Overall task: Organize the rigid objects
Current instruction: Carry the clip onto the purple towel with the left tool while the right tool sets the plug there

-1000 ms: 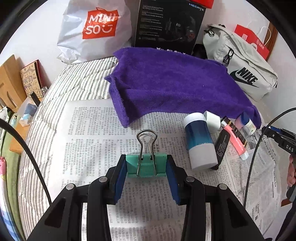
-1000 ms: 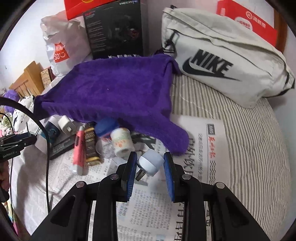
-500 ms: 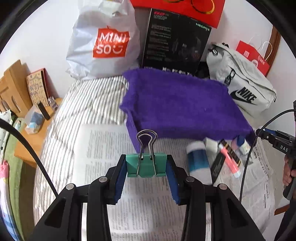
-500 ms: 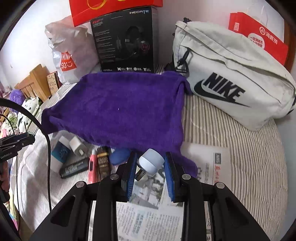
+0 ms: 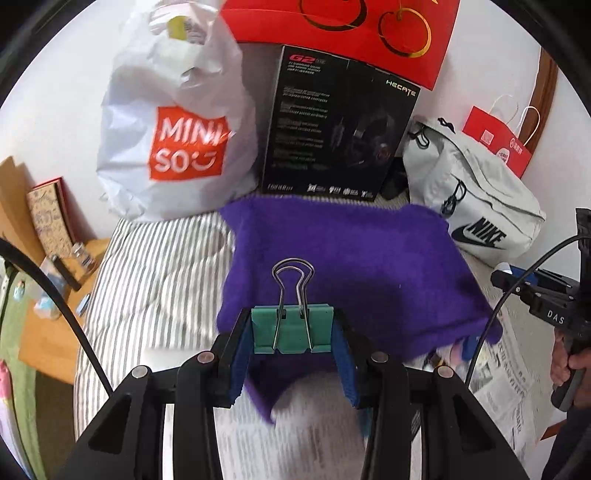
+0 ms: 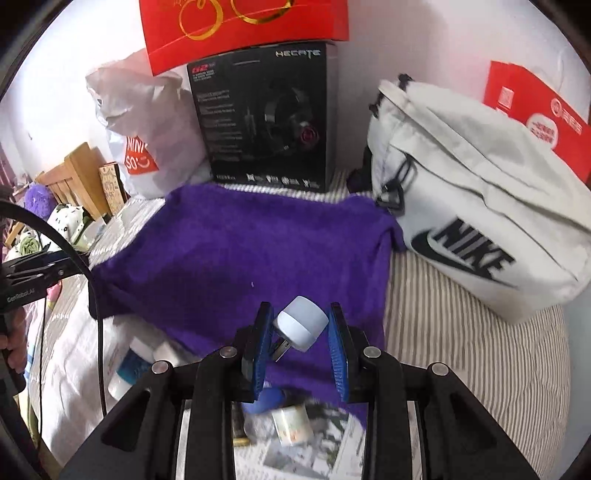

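1. Readable writing: a white plastic bag (image 5: 173,140) at 11 o'clock in the left wrist view carries an orange patch reading "MINISO"; the black headset box (image 5: 338,133) at 12 o'clock shows "G2" and "HECATE"; the pale grey sling bag (image 6: 476,221) at 2 o'clock in the right wrist view reads "NIKE" with a swoosh.
2. A red gift bag (image 6: 243,26) with gold loops sits on top of the box; its lettering cannot be read.
3. The left gripper (image 5: 293,334) is clamped on a green binder clip (image 5: 291,328), blue pads pressing its two ends.
4. The clip's long axis runs 9 to 3 o'clock across the jaws; its wire handles stand up toward 12 o'clock, over the purple towel (image 5: 343,269).
5. The right gripper (image 6: 301,334) is closed on a small white plug adapter (image 6: 303,323), held above the towel's near edge.
6. The adapter is tilted, its rounded white end toward 1 o'clock and its metal prong toward 7 o'clock.
7. Below the right jaws, at 6 o'clock, small bottles (image 6: 291,424) lie on newspaper (image 6: 314,454), blurred; the print is unreadable.
8. The striped bedding (image 5: 155,280) lies under everything.
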{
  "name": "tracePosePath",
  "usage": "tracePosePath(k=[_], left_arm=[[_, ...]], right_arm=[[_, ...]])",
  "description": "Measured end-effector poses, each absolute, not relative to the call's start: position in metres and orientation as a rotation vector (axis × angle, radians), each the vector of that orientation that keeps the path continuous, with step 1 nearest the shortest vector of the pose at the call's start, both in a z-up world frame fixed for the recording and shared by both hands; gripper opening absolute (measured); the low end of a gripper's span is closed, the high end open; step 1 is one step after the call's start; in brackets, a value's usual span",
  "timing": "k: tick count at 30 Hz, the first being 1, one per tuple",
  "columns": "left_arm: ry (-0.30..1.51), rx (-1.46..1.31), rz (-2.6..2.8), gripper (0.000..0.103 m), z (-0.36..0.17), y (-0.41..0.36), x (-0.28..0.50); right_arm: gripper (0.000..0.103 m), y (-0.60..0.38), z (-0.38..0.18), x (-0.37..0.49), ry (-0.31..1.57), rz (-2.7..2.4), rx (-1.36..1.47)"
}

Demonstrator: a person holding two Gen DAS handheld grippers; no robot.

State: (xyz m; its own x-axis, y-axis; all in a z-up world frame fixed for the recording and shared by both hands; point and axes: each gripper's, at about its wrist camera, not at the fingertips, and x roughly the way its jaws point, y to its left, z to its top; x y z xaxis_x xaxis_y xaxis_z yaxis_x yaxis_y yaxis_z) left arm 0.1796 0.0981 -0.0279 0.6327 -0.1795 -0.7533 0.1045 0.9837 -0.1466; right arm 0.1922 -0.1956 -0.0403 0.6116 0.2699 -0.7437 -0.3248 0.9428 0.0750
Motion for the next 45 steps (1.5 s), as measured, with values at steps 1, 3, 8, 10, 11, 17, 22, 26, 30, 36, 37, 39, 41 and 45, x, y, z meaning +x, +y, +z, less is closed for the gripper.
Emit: tracePosePath(k=[1, 3, 8, 10, 11, 17, 22, 26, 30, 36, 37, 39, 41, 45], left_arm=[[0.872, -0.095, -0.172, 0.039, -0.027, 0.096, 0.188], [0.876, -0.096, -0.182, 0.039, -0.028, 0.093, 0.199], [0.889, -0.094, -0.200, 0.039, -0.034, 0.084, 0.224], [0.901, -0.109, -0.210, 0.039, -0.039, 0.083, 0.234], [0.909, -0.112, -0.213, 0.039, -0.041, 0.081, 0.240], [0.940, -0.128, -0.213, 0.039, -0.058, 0.084, 0.265], [0.965, -0.129, -0.208, 0.039, -0.072, 0.086, 0.284], [0.984, -0.119, -0.195, 0.039, -0.084, 0.086, 0.296], [1.000, -0.107, -0.185, 0.039, -0.093, 0.081, 0.310], [1.022, -0.088, -0.160, 0.039, -0.099, 0.074, 0.320], [1.023, -0.085, -0.152, 0.039, -0.099, 0.073, 0.321], [1.029, -0.091, -0.145, 0.039, -0.102, 0.072, 0.324], [1.039, -0.087, -0.140, 0.039, -0.106, 0.071, 0.326], [1.042, -0.030, -0.115, 0.039, -0.112, 0.061, 0.325]], right_arm=[[0.030, -0.192, -0.040, 0.199, 0.844, 0.350, -0.070], [0.030, -0.188, -0.040, 0.209, 0.842, 0.351, -0.076], [0.030, -0.179, -0.050, 0.243, 0.842, 0.365, -0.070], [0.030, -0.177, -0.056, 0.255, 0.847, 0.363, -0.068], [0.030, -0.175, -0.060, 0.263, 0.850, 0.362, -0.066], [0.030, -0.168, -0.095, 0.307, 0.910, 0.315, -0.080], [0.030, -0.167, -0.117, 0.327, 0.969, 0.268, -0.118], [0.030, -0.167, -0.125, 0.334, 0.998, 0.238, -0.151], [0.029, -0.169, -0.126, 0.339, 1.021, 0.244, -0.144], [0.046, -0.172, -0.124, 0.341, 1.055, 0.247, -0.144], [0.047, -0.175, -0.121, 0.338, 1.054, 0.254, -0.129], [0.049, -0.178, -0.114, 0.325, 1.041, 0.271, -0.110], [0.053, -0.181, -0.105, 0.310, 1.025, 0.284, -0.107], [0.059, -0.190, -0.087, 0.274, 0.973, 0.284, -0.099]])
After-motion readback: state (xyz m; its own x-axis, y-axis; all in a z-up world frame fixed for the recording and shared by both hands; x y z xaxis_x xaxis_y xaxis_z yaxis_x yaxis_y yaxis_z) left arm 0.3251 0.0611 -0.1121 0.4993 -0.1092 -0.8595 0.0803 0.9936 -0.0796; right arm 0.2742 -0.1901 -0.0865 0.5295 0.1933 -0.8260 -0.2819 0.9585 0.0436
